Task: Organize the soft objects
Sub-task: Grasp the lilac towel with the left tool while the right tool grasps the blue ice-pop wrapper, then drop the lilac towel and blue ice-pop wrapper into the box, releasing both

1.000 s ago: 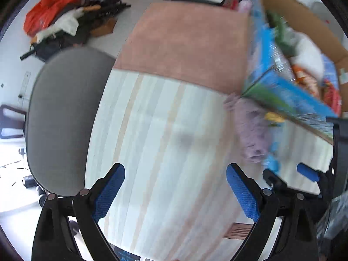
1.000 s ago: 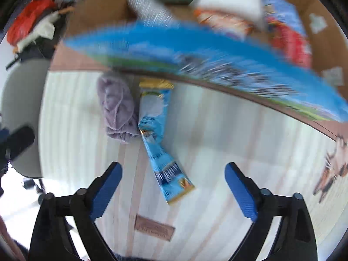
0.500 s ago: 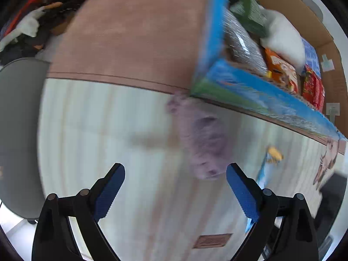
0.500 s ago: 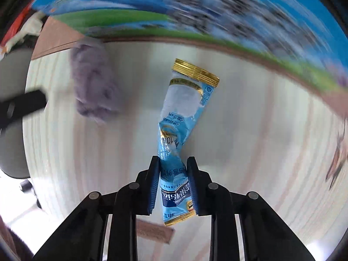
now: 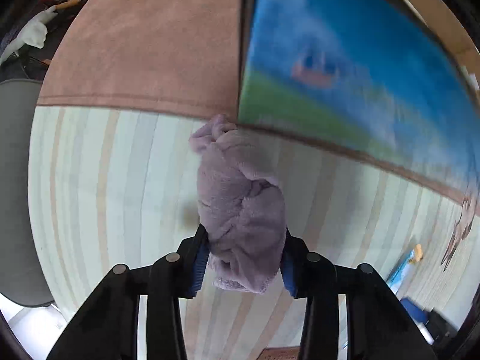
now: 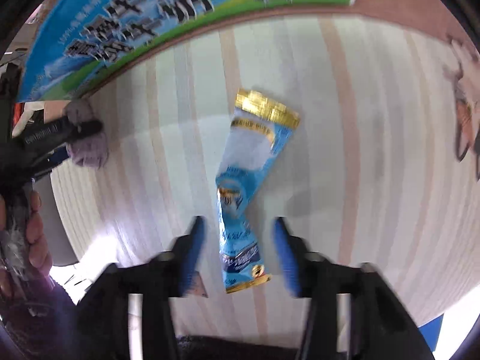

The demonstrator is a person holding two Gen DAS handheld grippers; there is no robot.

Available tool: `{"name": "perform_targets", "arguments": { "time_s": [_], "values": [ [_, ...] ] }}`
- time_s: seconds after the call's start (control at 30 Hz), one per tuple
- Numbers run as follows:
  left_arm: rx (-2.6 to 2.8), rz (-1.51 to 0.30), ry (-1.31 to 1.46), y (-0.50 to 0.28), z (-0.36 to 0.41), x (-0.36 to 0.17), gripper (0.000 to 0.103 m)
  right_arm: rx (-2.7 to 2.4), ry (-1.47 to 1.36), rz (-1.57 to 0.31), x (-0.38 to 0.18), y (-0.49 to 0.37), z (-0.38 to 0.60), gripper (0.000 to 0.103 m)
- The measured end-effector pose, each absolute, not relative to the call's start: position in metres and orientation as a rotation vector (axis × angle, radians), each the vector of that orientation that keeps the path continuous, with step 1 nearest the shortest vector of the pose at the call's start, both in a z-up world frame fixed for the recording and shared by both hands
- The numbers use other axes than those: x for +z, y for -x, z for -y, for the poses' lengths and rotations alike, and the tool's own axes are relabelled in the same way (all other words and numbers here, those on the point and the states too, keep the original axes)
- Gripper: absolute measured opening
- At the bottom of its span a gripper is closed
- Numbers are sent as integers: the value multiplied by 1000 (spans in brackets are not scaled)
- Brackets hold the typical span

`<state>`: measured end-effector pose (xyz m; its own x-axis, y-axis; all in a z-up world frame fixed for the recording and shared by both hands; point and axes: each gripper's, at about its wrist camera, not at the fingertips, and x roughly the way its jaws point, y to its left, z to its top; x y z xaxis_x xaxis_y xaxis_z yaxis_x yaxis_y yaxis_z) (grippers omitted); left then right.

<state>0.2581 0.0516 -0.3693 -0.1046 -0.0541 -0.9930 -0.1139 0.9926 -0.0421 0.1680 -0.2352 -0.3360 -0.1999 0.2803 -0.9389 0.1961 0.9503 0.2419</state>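
A: Left gripper (image 5: pixel 243 258) has dropped onto the purple cloth (image 5: pixel 240 207); its jaws have just been closing and now pinch the cloth's near end. Far end of the cloth touches the corner of the blue box (image 5: pixel 345 60).

B: Right side?

A: Right gripper (image 6: pixel 237 252) had the blue sachet (image 6: pixel 249 186) clamped half a second ago; its jaws have just been opening, pads spread either side of it, not touching. Sachet lies flat on the striped tabletop (image 6: pixel 375 150).

B: Room?

A: Bare tabletop right of the sachet and left of the cloth. Box wall bounds the far side. Grey chair (image 5: pixel 15 195) sits past the left edge.
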Motion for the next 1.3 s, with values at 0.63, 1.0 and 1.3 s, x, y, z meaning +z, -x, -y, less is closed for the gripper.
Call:
{"name": "perform_targets", "arguments": {
  "time_s": [0.63, 1.0, 1.3],
  "values": [
    [-6, -1689, 46, -207, -21, -365, 31, 101, -65, -1837, -363, -171, 146, 24],
    [-258, -1402, 69, -260, 52, -192, 30, 228, -175, -1614, -221, -211, 199, 22],
    [-268, -1411, 47, -384, 58, -178, 30, 167, -115, -1416, -125, -324, 240, 22]
  ]
}}
